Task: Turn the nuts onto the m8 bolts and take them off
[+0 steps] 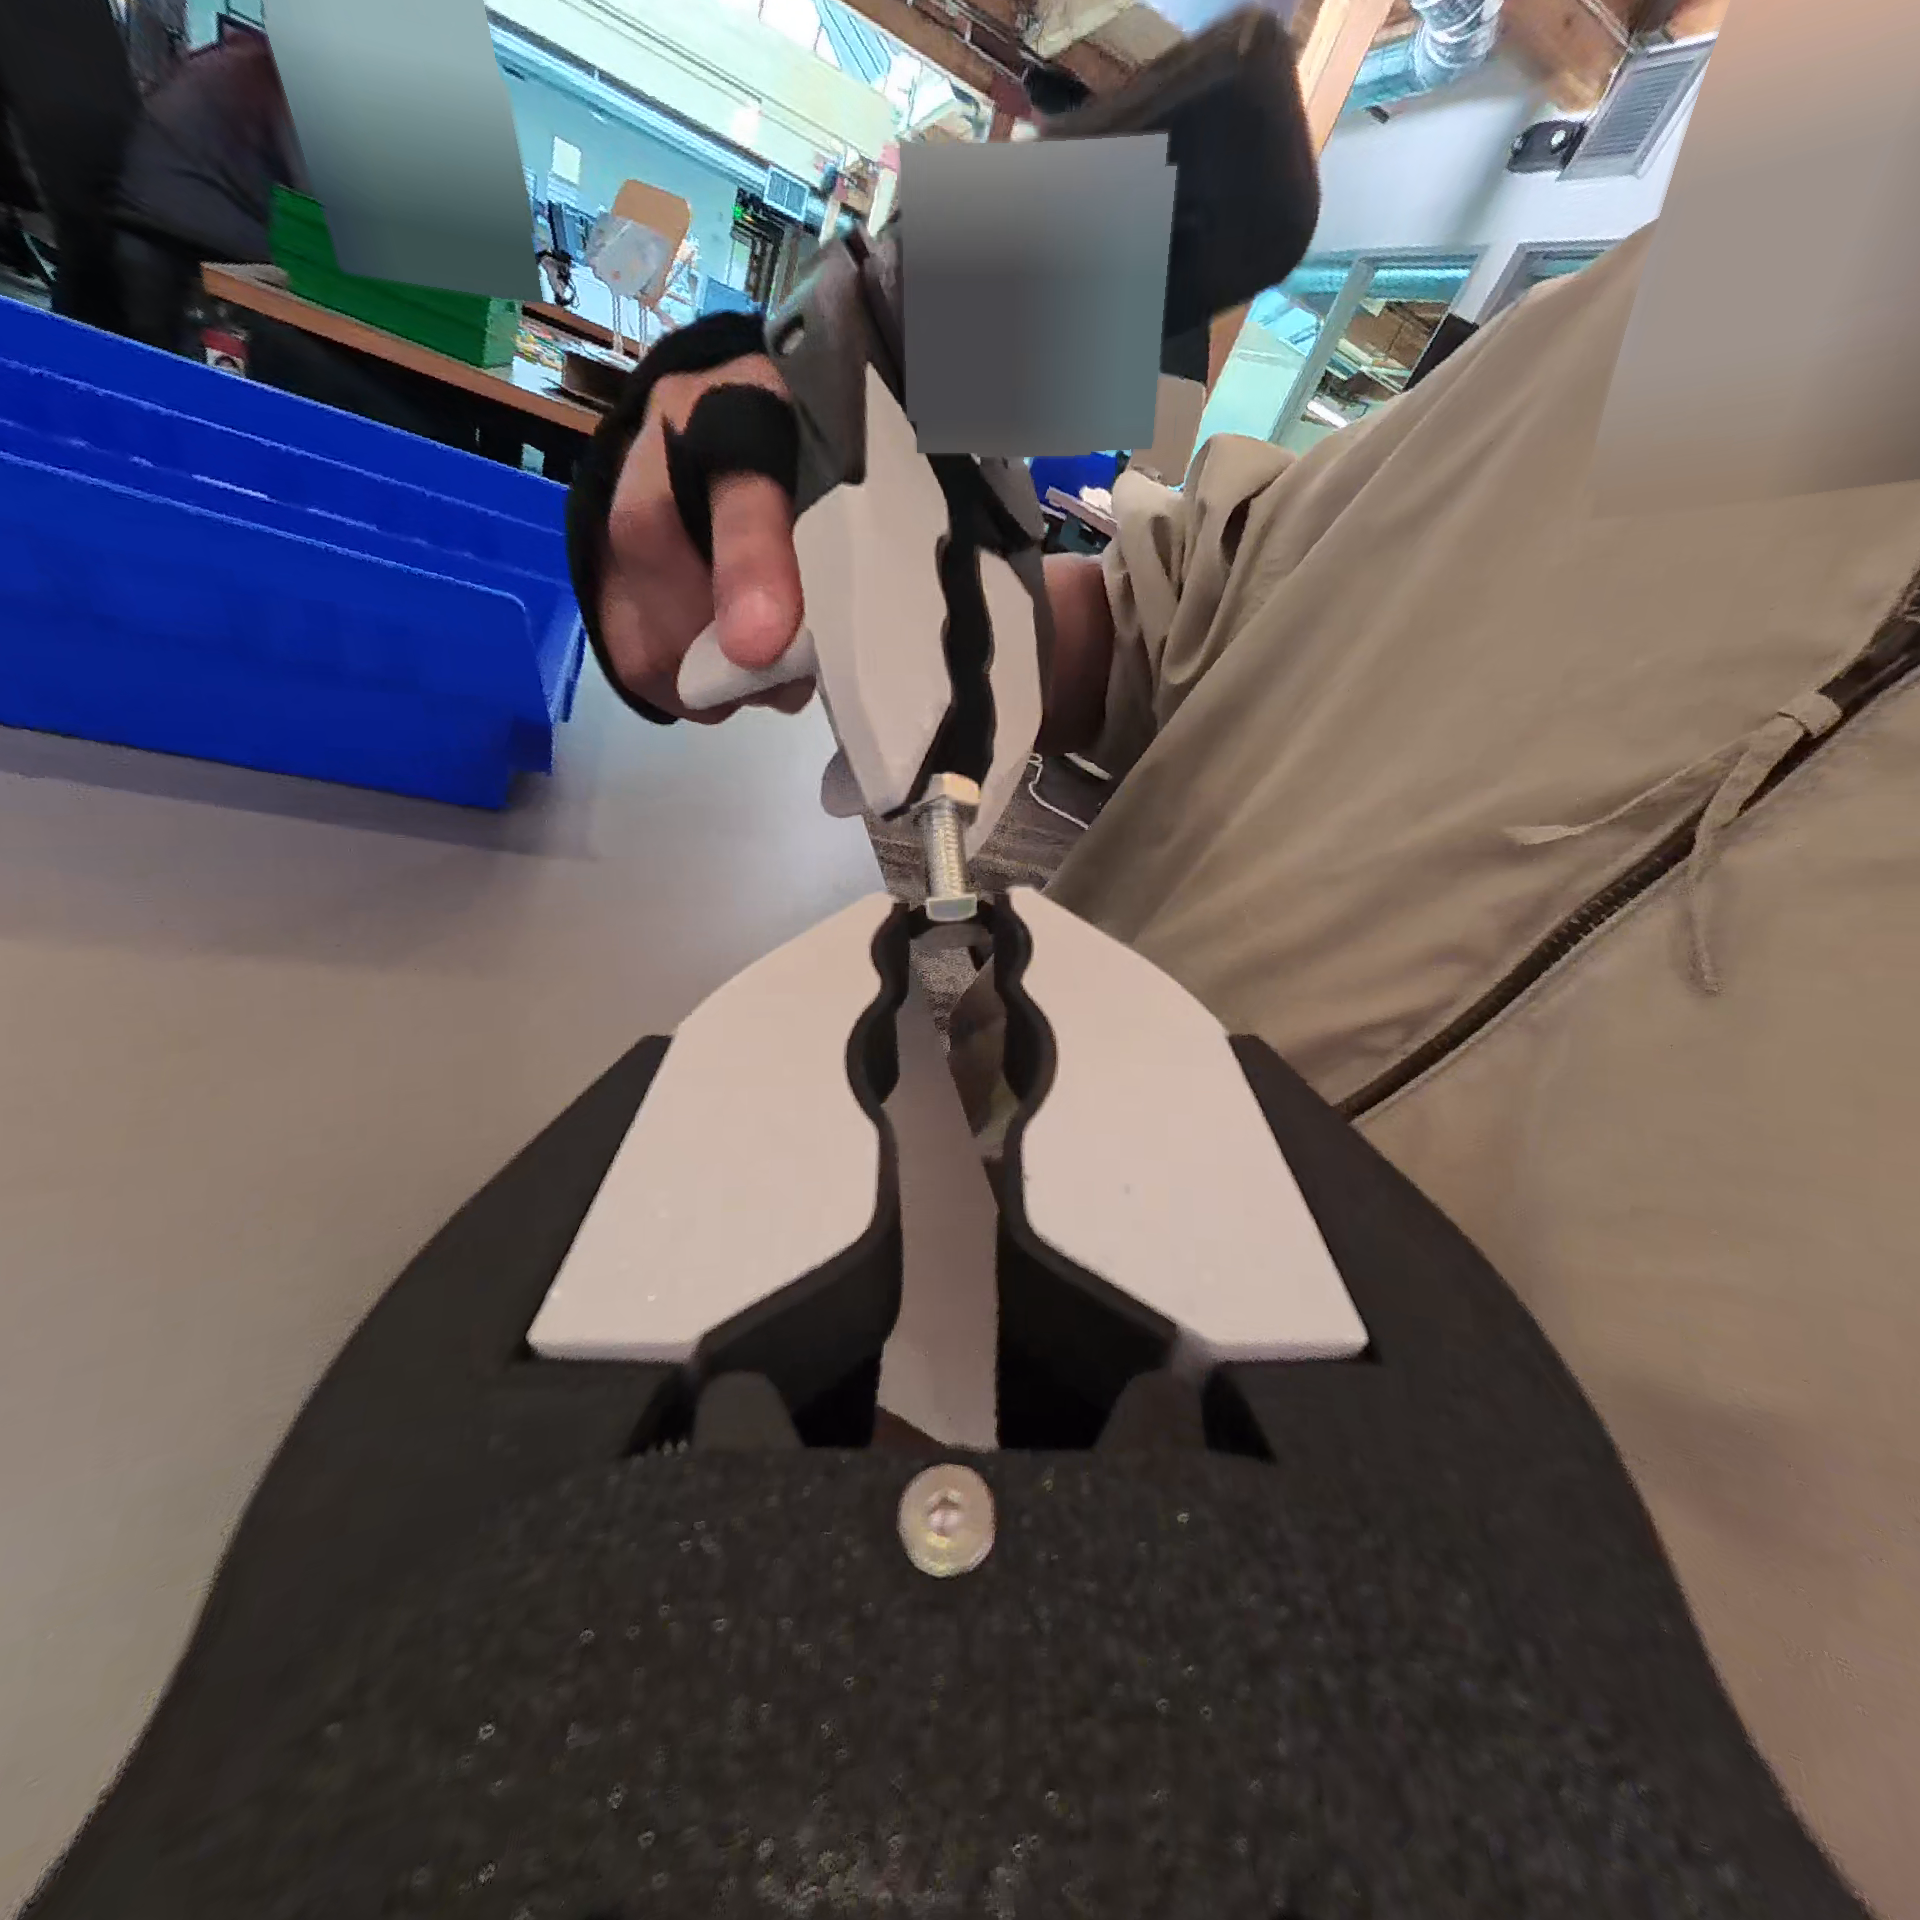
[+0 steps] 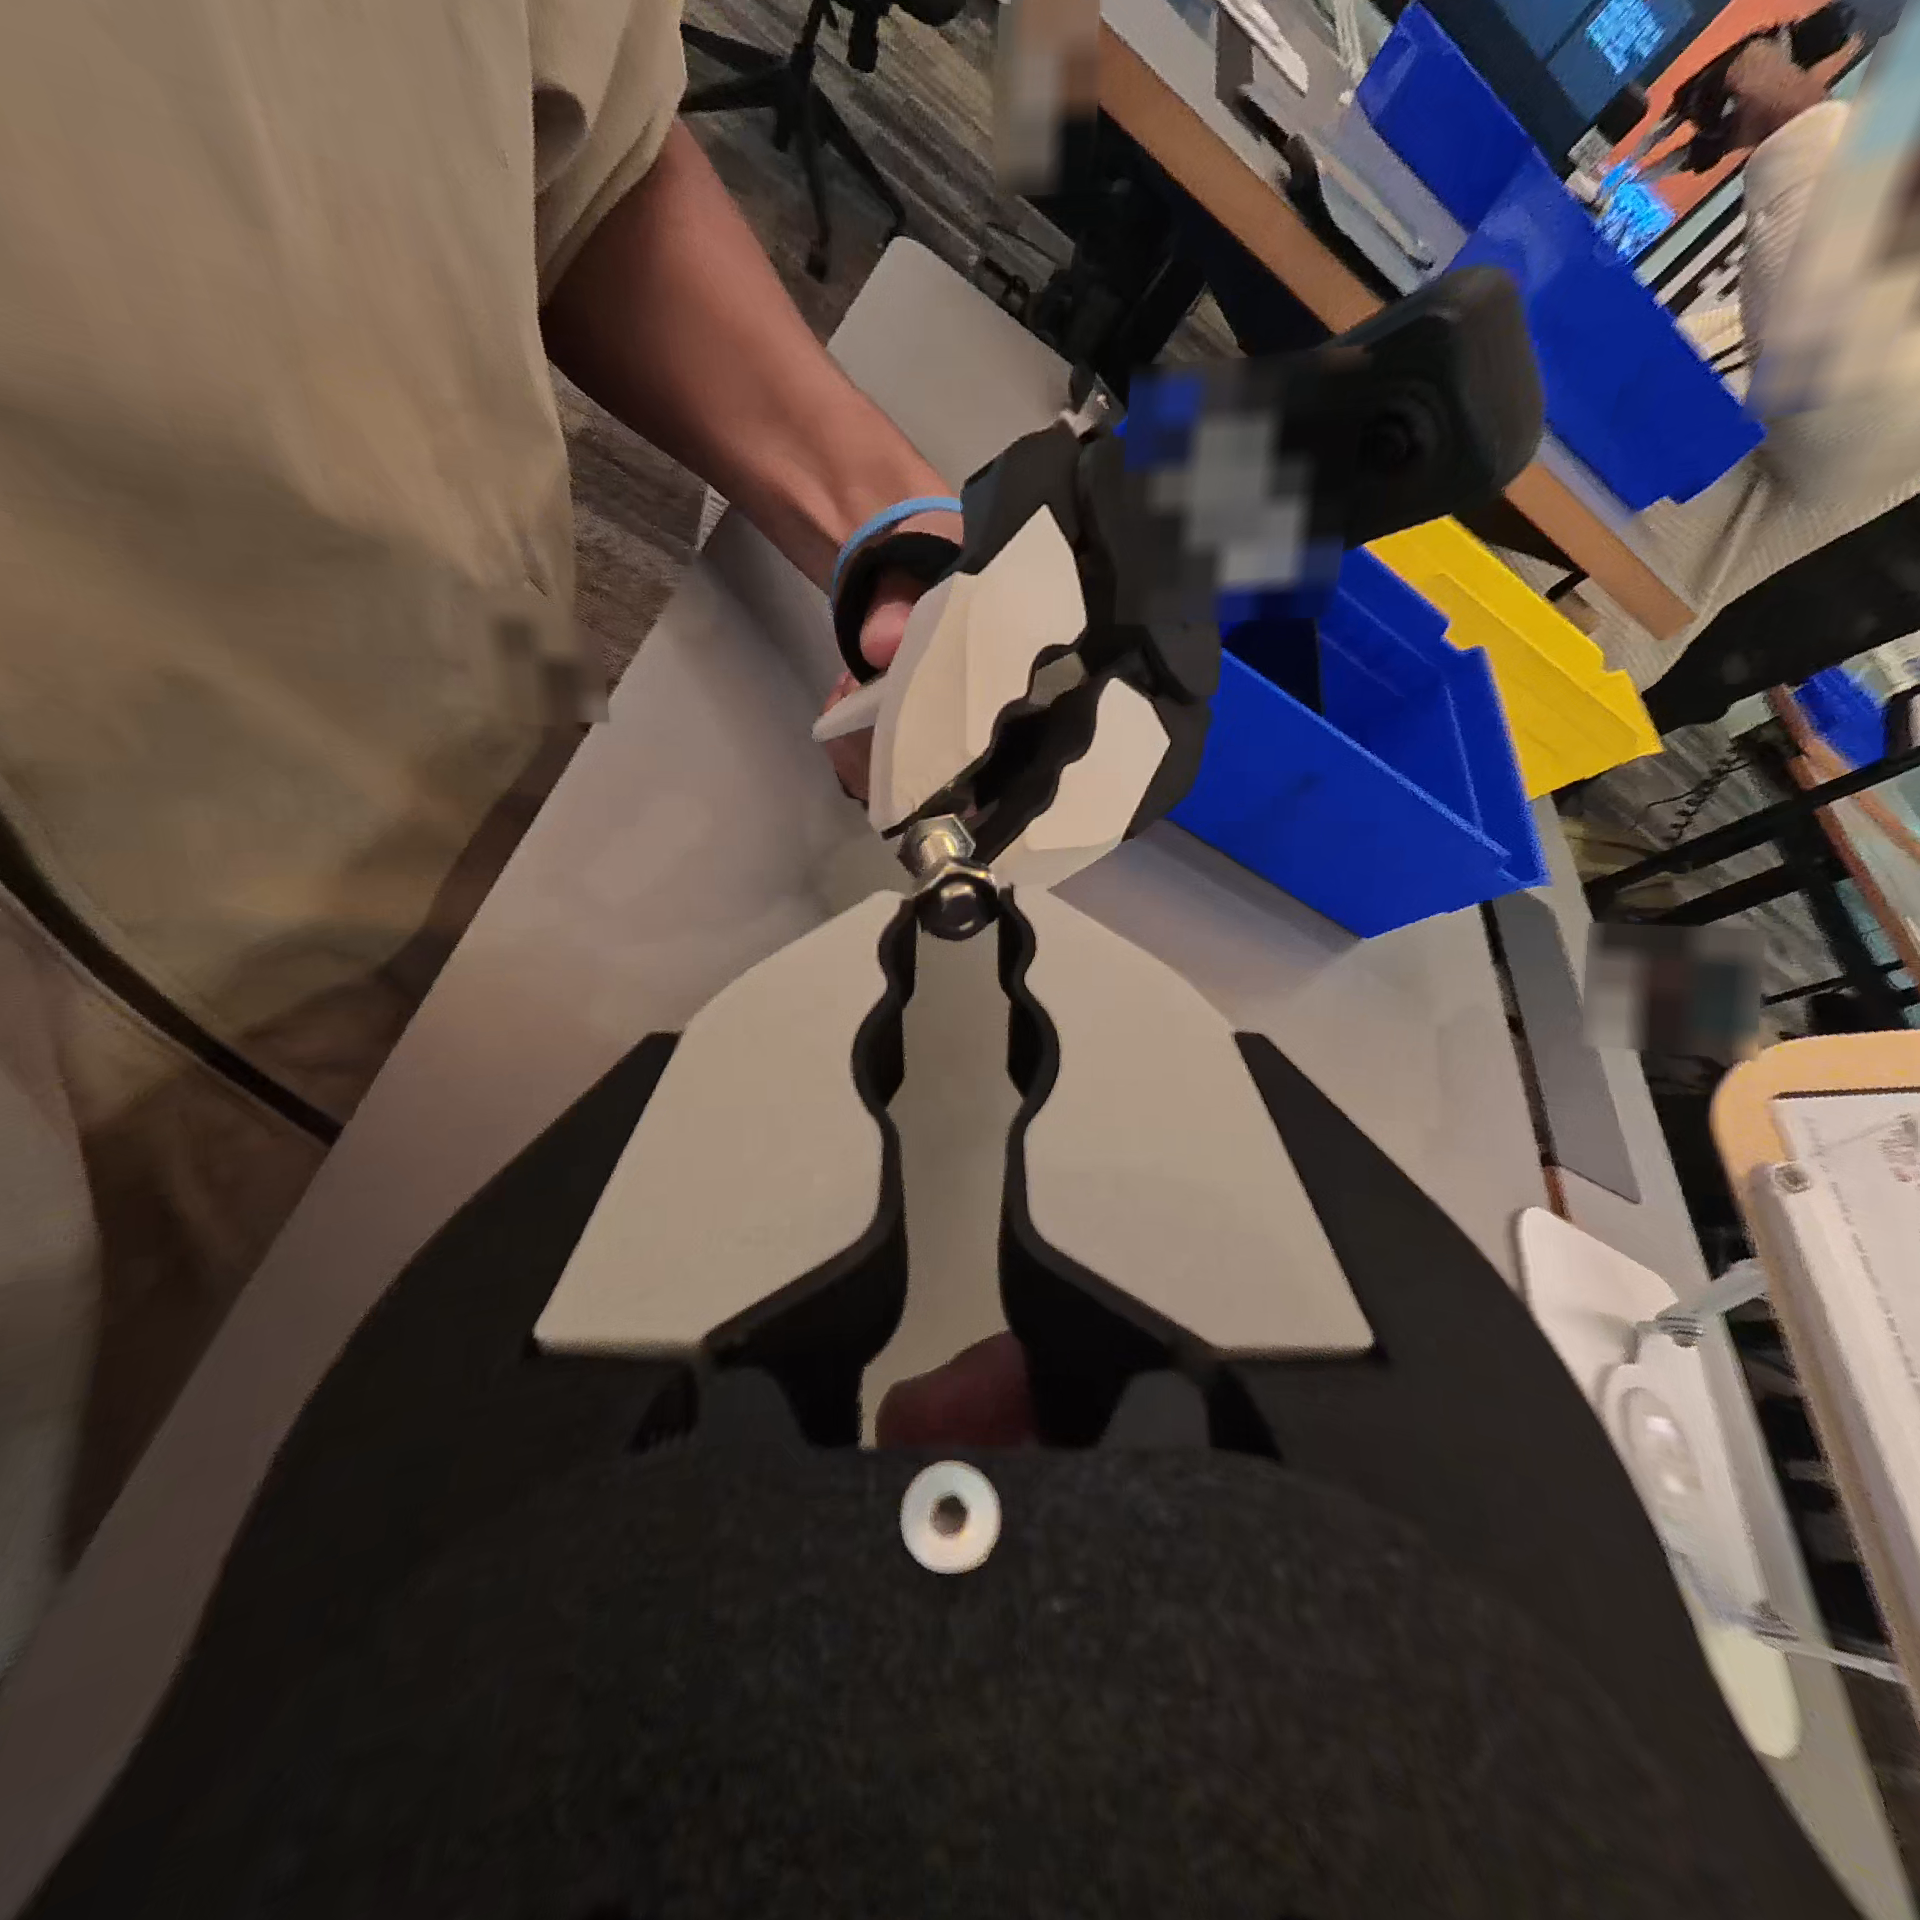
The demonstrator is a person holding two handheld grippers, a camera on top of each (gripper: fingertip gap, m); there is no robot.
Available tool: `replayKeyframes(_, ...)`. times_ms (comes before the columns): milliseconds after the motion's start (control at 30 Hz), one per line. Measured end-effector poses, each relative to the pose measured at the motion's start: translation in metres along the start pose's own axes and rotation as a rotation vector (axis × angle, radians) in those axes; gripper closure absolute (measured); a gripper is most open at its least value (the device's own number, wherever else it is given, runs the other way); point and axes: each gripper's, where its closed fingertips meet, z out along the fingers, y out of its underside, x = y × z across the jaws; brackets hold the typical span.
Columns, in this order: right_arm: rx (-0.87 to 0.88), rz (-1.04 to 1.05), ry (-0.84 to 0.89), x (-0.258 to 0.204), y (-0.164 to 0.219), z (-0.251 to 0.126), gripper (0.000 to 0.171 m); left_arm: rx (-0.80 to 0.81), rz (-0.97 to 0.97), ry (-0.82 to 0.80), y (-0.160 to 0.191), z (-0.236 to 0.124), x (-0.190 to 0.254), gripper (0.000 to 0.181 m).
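The left gripper (image 1: 951,914) pinches the nut (image 1: 954,907) at twelve o'clock of its view while the right gripper (image 2: 954,914) clamps the bolt (image 2: 951,906) head, so threading looks underway and calls for another aligned twist.

Silver bolt (image 1: 948,844), white-and-black tool (image 1: 954,914), blue bins (image 1: 260,582), tan jacket (image 1: 1507,727).

bolt (image 1: 948,844) between both grippers' tips, above table (image 1: 260,1039) | bins (image 1: 260,582) behind-left (probably on table)
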Motion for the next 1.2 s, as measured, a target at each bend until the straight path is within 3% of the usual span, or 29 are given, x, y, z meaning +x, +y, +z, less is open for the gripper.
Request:
replayKeyframes(100, -0.004, 0.114, -0.007, 0.004, 0.004, 0.000, 0.157, -0.017, 0.059, -0.080, -0.002, -0.002, -0.008, 0.166)
replayKeyframes(300, 0.027, 0.509, -0.086, 0.005, 0.019, 0.002, 0.157, -0.187, 0.403, -0.406, 0.002, -0.002, -0.028, 0.166)
replayKeyframes(467, 0.063, 0.981, -0.292, -0.005, 0.029, 0.004, 0.157, -0.358, 0.721, -0.607, 0.010, 0.000, -0.036, 0.166)
replayKeyframes(567, 0.110, 1.148, -0.387, -0.009, 0.030, 0.003, 0.157, -0.415, 0.827, -0.662, 0.010, 0.002, -0.034, 0.166)
replayKeyframes(700, 0.101, 0.995, -0.288, -0.005, 0.030, 0.004, 0.154, -0.345, 0.680, -0.614, 0.012, 0.001, -0.034, 0.166)
replayKeyframes(833, 0.042, 0.579, -0.110, 0.001, 0.022, -0.003, 0.124, -0.184, 0.350, -0.415, 0.009, -0.002, -0.025, 0.166)
replayKeyframes(933, 0.021, 0.208, 0.022, 0.003, 0.007, -0.006, 0.129, -0.078, 0.152, -0.255, 0.005, -0.002, -0.018, 0.166)
replayKeyframes(1000, -0.019, 0.072, 0.048, 0.001, 0.006, -0.002, 0.129, -0.043, 0.066, -0.167, 0.005, -0.001, -0.014, 0.166)
replayKeyframes(1133, -0.024, -0.019, 0.043, -0.002, 0.005, 0.004, 0.140, -0.008, -0.015, -0.020, 0.002, 0.000, -0.002, 0.166)
replayKeyframes(1200, -0.002, -0.030, 0.032, -0.005, 0.002, 0.004, 0.156, -0.023, -0.003, -0.010, 0.003, 0.001, -0.001, 0.166)
